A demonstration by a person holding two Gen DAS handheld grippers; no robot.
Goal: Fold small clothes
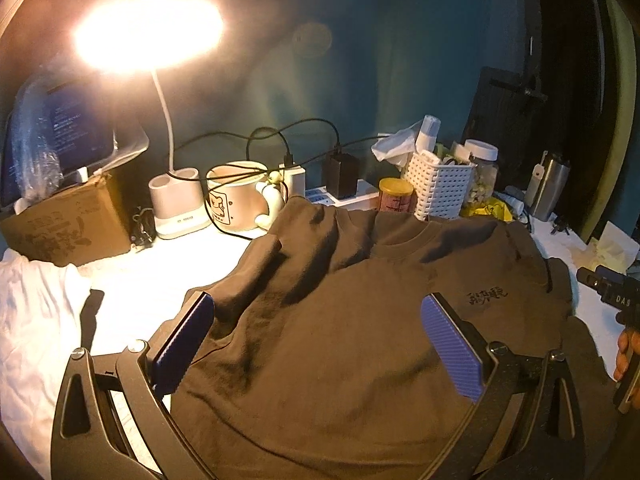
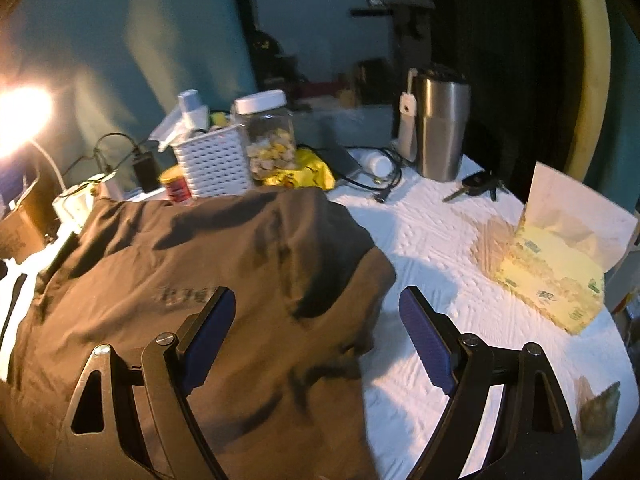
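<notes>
- Left gripper (image 1: 316, 312): jaws wide apart, nothing between the blue pads, hovering over front of brown T-shirt (image 1: 340, 340).
- Right gripper (image 2: 316, 304): jaws also spread, empty; left pad over shirt's right edge, right pad over bare white table cover (image 2: 432, 248).
- T-shirt spread front-up on table, crew neck toward far clutter, small dark chest print (image 1: 487, 296) visible; near-left sleeve area rumpled w/ folds, right sleeve creased in right wrist view.
- Fingers of a hand (image 1: 626, 354) at right edge of left wrist view, beside black hardware marked "DAS".
- White cloth (image 1: 36, 320) lying left of shirt.
- Yellow tissue pack (image 2: 556, 280) on cover to right of shirt, well apart; crumpled brownish wad (image 2: 598, 412) near right edge.
- Behind collar: red-labelled can (image 1: 395, 194), white perforated basket (image 1: 440, 188), clear jar w/ white lid (image 2: 268, 140), yellow wrapper (image 2: 304, 174).
- Steel tumbler (image 2: 440, 128) farther right, car key (image 2: 476, 186) just in front of it.
- Far left: mug (image 1: 236, 196) w/ cable across rim, lamp base (image 1: 178, 200), cardboard box (image 1: 64, 224), black charger (image 1: 340, 174) on power strip.
- Lit desk lamp (image 1: 148, 32) glaring above, teal wall behind.
</notes>
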